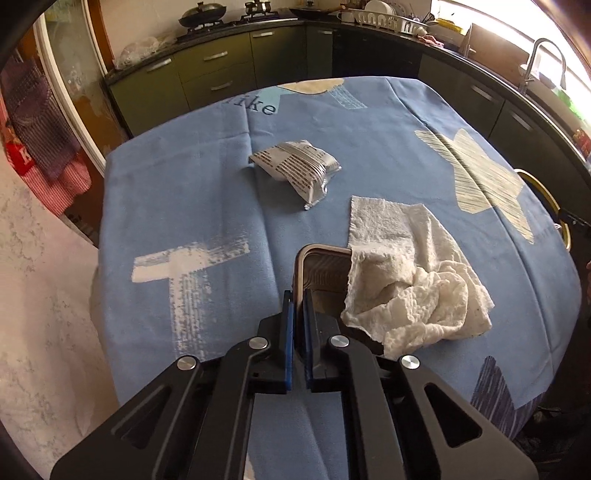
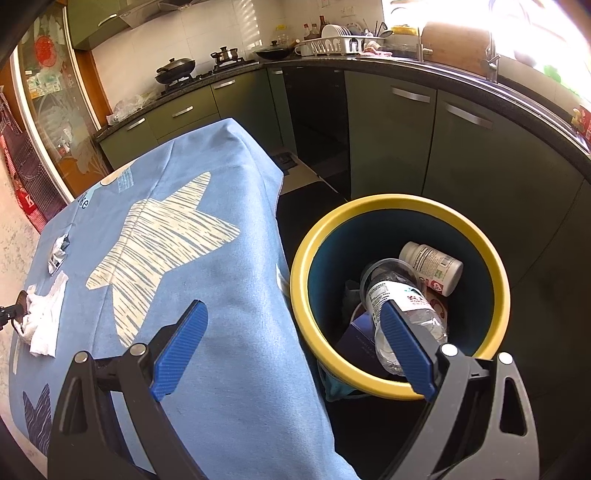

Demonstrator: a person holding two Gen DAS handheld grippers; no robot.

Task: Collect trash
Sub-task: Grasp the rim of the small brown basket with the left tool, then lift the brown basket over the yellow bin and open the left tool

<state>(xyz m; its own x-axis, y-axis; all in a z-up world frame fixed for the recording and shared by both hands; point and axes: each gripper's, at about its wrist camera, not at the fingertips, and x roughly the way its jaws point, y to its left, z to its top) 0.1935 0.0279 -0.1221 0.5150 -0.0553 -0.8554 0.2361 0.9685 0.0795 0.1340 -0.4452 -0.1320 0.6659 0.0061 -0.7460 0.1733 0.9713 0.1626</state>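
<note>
My left gripper [image 1: 298,301] is shut on the rim of a brown tray-like container [image 1: 321,267] on the blue tablecloth [image 1: 192,192]. A crumpled white paper towel [image 1: 410,273] lies over the container's right side. A silver foil wrapper [image 1: 295,166] lies farther out on the table. My right gripper [image 2: 291,328] is open and empty above the table's right edge, beside a yellow-rimmed blue bin [image 2: 400,206]. The bin holds a clear plastic bottle [image 2: 402,314] and a white pill bottle [image 2: 432,266]. The paper towel [image 2: 42,321] and wrapper [image 2: 59,251] also show in the right wrist view.
Dark green kitchen cabinets [image 2: 461,158] run behind and right of the bin. A stove with pans [image 1: 207,18] and a dish rack [image 1: 384,16] stand on the far counter. The bin's yellow rim [image 1: 543,192] peeks past the table's right edge.
</note>
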